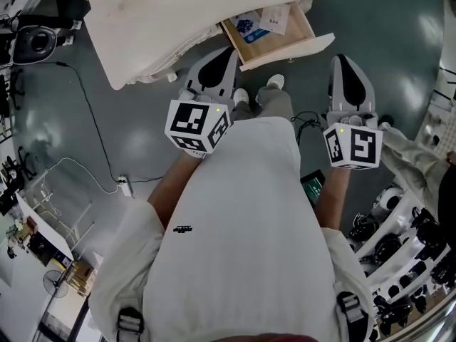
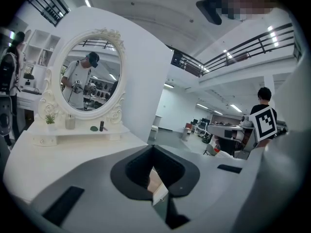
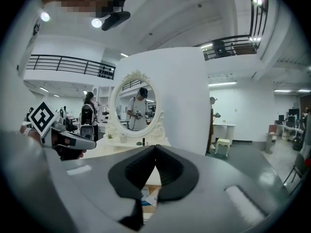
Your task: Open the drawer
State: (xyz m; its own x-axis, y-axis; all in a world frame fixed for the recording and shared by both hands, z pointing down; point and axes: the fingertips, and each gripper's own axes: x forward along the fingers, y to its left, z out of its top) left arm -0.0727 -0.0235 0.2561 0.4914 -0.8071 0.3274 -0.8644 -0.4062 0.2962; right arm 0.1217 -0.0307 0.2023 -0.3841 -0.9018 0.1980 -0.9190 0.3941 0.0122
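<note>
Big open hall with a glossy grey-green floor (image 1: pixel 385 20) showing light glare. A white vanity table (image 1: pixel 164 27) carries an ornate oval mirror (image 2: pixel 90 74), and a curved white partition wall (image 3: pixel 182 96) stands behind it. A black-railed upper gallery (image 2: pixel 252 45) runs along the walls. Ceiling strip lights (image 2: pixel 234 108) and round spotlights (image 3: pixel 97 22) are on. White shelving (image 2: pixel 36 45) sits left of the mirror, with a small white stool (image 3: pixel 223 143) and a white table (image 3: pixel 227 126) further off. On the floor are a black cable (image 1: pixel 92 123) and a white power strip (image 1: pixel 123 186), and a standing fan (image 1: pixel 53 282) is at the lower left.
</note>
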